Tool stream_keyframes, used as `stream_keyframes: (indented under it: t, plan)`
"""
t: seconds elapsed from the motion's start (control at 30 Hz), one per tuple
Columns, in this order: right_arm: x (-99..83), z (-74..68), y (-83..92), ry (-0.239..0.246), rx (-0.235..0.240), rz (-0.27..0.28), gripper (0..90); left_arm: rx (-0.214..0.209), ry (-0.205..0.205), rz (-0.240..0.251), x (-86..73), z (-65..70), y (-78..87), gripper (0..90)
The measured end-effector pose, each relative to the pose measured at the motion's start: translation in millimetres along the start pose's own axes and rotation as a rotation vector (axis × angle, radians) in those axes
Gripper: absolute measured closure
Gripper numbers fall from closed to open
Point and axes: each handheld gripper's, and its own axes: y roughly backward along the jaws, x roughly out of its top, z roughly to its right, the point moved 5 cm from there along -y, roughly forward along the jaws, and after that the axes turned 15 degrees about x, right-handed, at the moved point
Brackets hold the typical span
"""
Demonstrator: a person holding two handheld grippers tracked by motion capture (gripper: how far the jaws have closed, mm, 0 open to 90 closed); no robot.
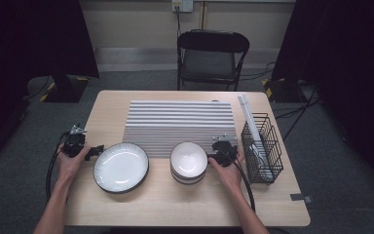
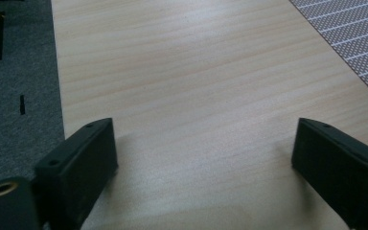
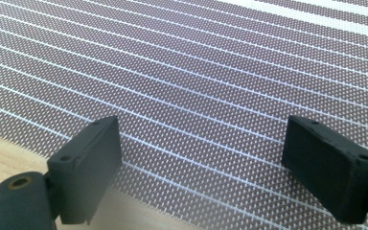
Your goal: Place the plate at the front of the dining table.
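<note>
Currently, near edge: bare wooden tabletop [image 1: 175,204], the person's forearms coming in over it.
Left hand-held gripper [image 1: 93,150]: released, jaws wide over bare wood, nothing between them; it sits just left of the black-rimmed white plate [image 1: 121,167], likely poised to take its rim.
Right hand-held gripper [image 1: 222,146]: released too, nothing held, jaws hanging over the striped placemat [image 1: 180,122], just right of the stacked white bowls [image 1: 188,162].
Middle: placemat lies empty, apparently the spot meant for the dishes.
Right side: black wire basket [image 1: 262,146] holding pale utensils.
Far: folding chair [image 1: 212,56] behind the tabletop.

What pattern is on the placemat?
The placemat is grey weave with thin white stripes, clearest in the right gripper view.
</note>
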Motion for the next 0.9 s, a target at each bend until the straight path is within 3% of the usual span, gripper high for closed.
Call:
stream_keyframes:
  t: [0.07, 0.2, 0.27, 0.5, 0.57, 0.9]
  plan:
    - [0.9, -1.1, 1.7, 0.001, 0.015, -0.014, 15.7, -0.005, 0.016, 0.003, 0.3, -1.6, 1.7, 16.7]
    - [1.7, -3.5, 2.1, 0.01, 0.015, -0.032, 17.3, -0.004, 0.027, 0.004, 0.4, -1.4, 1.6, 16.7]
    - [4.2, -7.3, 4.5, 0.037, -0.011, -0.036, 20.2, -0.004, 0.023, -0.002, 0.6, -0.5, 3.3, 16.8]
    - [9.3, -8.7, 11.1, 0.045, -0.012, -0.024, 21.9, -0.065, 0.034, 0.032, 7.7, 4.4, 14.6, 20.2]
    - [11.9, -9.3, 12.8, 0.037, 0.007, -0.029, 22.6, -0.089, 0.04, 0.04, 10.5, 6.5, 17.9, 20.4]
    - [24.4, -7.3, 21.9, 0.024, 0.014, 0.01, 29.6, -0.123, 0.019, 0.067, 16.5, 15.2, 31.9, 19.5]
